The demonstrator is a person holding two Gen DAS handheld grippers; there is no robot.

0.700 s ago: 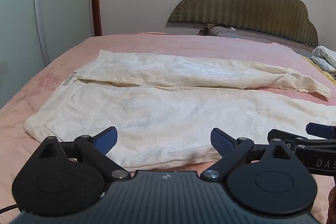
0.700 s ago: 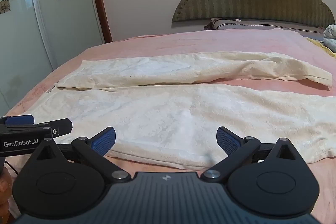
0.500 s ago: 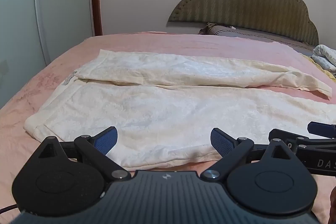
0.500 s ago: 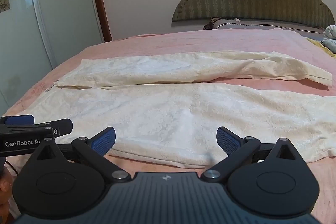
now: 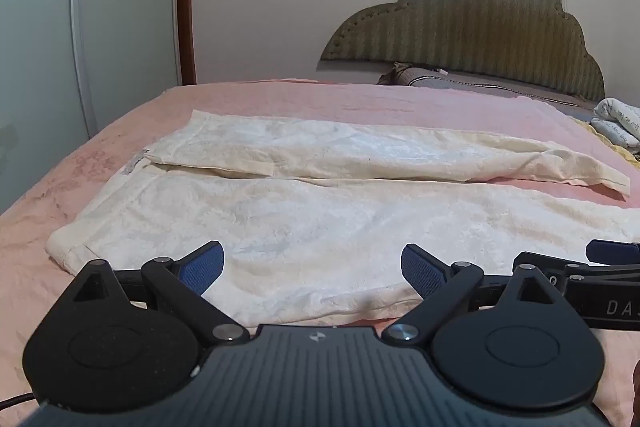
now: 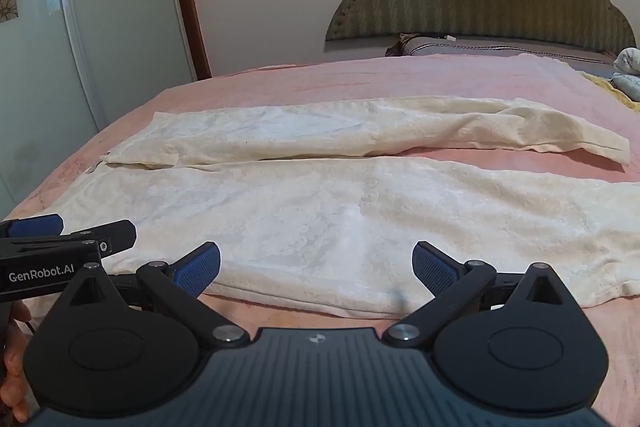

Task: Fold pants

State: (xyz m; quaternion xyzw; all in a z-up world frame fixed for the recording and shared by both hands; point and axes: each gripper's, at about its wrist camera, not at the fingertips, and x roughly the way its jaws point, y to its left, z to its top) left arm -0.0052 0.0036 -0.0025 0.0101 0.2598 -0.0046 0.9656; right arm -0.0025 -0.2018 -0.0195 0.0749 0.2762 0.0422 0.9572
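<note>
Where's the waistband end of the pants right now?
In both wrist views the waistband lies at the left end of the cream pants, near the pink bed's left edge by the glass door, just beyond the open left gripper.

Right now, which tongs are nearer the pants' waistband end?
Left. The left tongs hover by the waistband; the right tongs sit farther along the near leg.

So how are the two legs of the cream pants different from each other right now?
The near leg lies flat and spread wide; the far leg looks narrower, with folds near its cuff. The near leg runs past the picture's right edge, so its cuff is hidden; the far leg's cuff shows, slightly lifted. Both are cream, patterned, and lie side by side on the pink bed cover.
</note>
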